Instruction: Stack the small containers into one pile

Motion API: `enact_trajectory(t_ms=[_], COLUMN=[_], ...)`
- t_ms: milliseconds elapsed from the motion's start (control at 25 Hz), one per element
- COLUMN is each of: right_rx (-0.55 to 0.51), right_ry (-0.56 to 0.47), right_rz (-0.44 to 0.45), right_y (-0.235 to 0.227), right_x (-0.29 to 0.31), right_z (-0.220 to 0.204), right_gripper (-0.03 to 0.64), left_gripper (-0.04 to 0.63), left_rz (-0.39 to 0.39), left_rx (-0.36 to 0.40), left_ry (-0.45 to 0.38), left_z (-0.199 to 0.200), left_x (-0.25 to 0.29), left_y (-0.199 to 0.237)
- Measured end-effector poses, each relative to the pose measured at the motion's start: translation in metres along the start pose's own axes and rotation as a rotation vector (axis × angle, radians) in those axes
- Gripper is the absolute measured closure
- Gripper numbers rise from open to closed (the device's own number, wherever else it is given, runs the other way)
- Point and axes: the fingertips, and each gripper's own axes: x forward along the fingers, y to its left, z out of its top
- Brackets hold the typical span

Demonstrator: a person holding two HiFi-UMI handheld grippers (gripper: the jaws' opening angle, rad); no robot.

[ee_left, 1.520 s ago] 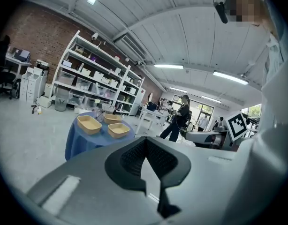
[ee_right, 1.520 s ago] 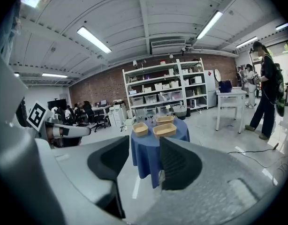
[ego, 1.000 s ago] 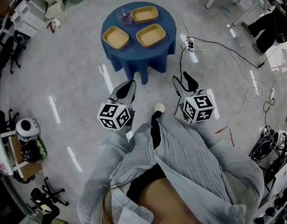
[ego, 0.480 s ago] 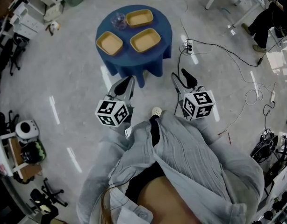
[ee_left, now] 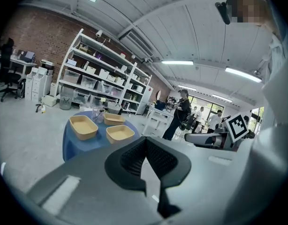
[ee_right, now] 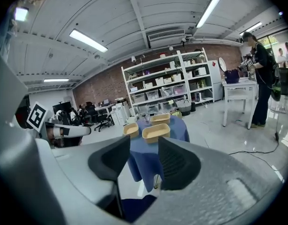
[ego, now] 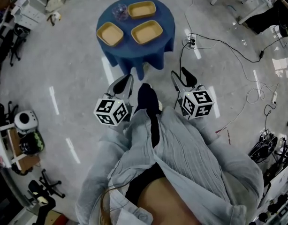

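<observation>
Three containers: tan, shallow and oblong, they lay singly on the table top, none touching another and no pile begun.
Near-left container (ego: 109, 33): it sat at the table's left edge with its long axis slanted in the head view.
Near-right container (ego: 147, 31): it sat just beside the middle of the top, its long axis slanted the other way.
Far container (ego: 141, 9): it sat at the back edge, lying roughly crosswise.
Round table (ego: 153, 50): covered with a blue cloth, it stood straight ahead of both grippers and well apart from them.
Left gripper (ego: 127, 78): its pads were pressed together at the tips with nothing between them. It pointed toward the near-left container, the one it seemed nearer to.
Right gripper (ego: 179, 74): its jaws were spread and empty, framing the table in the distance. It seemed nearer to the near-right container.
Judgement: both hands had open floor to cross before any pickup. The left jaws would need to part first.
Clear glass item (ego: 119, 11): it stood beside the far container, and its kind was too small to tell.
Dark shoe (ego: 146, 97): it showed between the two grippers.
Hidden: the cloth covered whatever held the table up. The containers looked empty, though this was not certain.
</observation>
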Motion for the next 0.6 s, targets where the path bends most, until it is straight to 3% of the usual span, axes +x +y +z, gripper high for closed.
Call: enact_trajectory(t_ms=[280, 600], right_rx=[0.021, 0.023], right_ry=[0.018, 0.025], right_rz=[-0.005, -0.011], right_y=[0.002, -0.016], right_x=[0.004, 0.023], right_z=[-0.015, -0.002], right_gripper=[0.426, 0.426], left_gripper=[0.581, 0.58], left_rz=[-0.004, -0.02], left_rx=[-0.002, 0.007], left_ry=[0.025, 0.033], left_z=[-0.014, 0.002], left_x=[-0.002, 0.029], left_y=[0.004, 0.012])
